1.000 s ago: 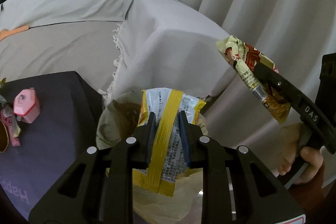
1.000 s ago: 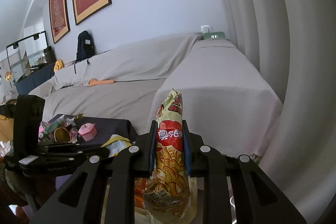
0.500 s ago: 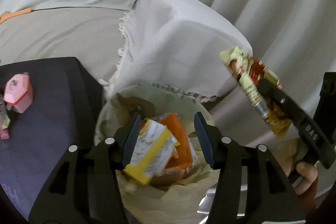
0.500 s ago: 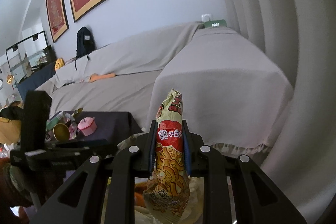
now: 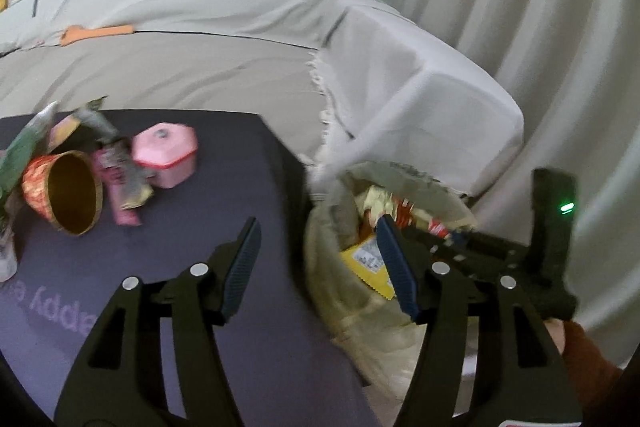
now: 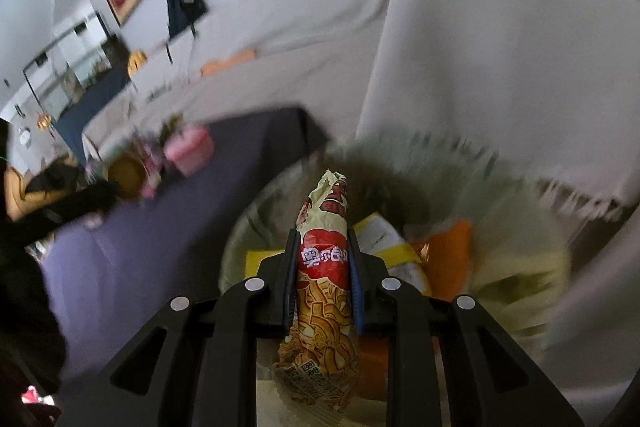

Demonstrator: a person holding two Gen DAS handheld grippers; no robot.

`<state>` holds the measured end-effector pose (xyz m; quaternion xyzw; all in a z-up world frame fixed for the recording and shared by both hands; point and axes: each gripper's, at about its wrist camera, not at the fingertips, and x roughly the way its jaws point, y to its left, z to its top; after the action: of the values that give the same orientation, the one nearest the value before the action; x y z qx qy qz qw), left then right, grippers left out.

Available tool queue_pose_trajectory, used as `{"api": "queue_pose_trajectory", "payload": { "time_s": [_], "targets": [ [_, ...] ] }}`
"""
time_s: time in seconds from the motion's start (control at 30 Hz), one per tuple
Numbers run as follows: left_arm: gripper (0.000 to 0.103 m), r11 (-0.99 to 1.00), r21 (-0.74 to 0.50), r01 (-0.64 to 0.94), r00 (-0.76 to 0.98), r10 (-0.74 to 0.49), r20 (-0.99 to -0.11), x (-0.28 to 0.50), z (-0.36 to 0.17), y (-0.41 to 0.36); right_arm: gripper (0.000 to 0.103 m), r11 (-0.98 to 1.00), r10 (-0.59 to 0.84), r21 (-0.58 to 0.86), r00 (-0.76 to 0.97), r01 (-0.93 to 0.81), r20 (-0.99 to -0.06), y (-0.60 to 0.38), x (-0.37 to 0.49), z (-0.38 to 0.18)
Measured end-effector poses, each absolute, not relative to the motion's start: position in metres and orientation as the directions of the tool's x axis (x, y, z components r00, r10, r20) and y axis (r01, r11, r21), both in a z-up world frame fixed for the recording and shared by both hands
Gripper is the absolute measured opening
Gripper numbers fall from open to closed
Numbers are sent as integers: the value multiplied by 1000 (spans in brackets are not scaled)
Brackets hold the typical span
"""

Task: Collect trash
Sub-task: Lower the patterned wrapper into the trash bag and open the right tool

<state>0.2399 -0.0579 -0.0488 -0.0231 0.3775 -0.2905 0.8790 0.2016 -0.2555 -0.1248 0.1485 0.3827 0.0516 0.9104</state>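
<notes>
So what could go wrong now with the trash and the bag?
The right gripper is shut on the noodle wrapper over the trash bag. The bag's rim looks floppy, so a drop off centre might slide outside. The left gripper, jaws just opened and empty, sits close to the right one by the bag; they could bump. More trash waits on the dark table, and the tipped paper cup might roll if nudged.

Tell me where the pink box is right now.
The pink box sits on the dark table, left in the left wrist view, beside the pink wrapper and gold cup.
</notes>
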Motion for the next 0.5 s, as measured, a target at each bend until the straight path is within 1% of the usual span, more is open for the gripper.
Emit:
{"api": "queue_pose_trajectory", "payload": {
  "time_s": [0.07, 0.2, 0.27, 0.33, 0.4, 0.47, 0.5],
  "targets": [
    [57, 839, -262, 476, 557, -518, -649, 240, -51, -45, 22, 961, 176, 273, 659, 46, -731, -251, 209, -139],
    [58, 850, -270, 452, 572, -508, -644, 239, -58, -25, 22, 974, 120, 213, 611, 82, -782, -248, 212, -150],
    [58, 855, -270, 442, 578, -502, -643, 239, -61, -19, 23, 974, 116, 209, 600, 87, -792, -246, 211, -152],
    [58, 859, -280, 429, 582, -500, -642, 239, -63, -11, 33, 971, 133, 225, 600, 82, -789, -245, 211, -150],
    [58, 863, -288, 416, 587, -497, -639, 239, -64, -4, 48, 972, 116, 216, 613, 91, -781, -244, 207, -145],
    [58, 867, -287, 406, 597, -490, -635, 238, -63, 5, 53, 975, 100, 203, 635, 93, -766, -243, 206, -138],
    [58, 870, -283, 404, 603, -486, -633, 238, -62, 8, 53, 975, 95, 200, 639, 94, -764, -243, 205, -135]
  ]
}}
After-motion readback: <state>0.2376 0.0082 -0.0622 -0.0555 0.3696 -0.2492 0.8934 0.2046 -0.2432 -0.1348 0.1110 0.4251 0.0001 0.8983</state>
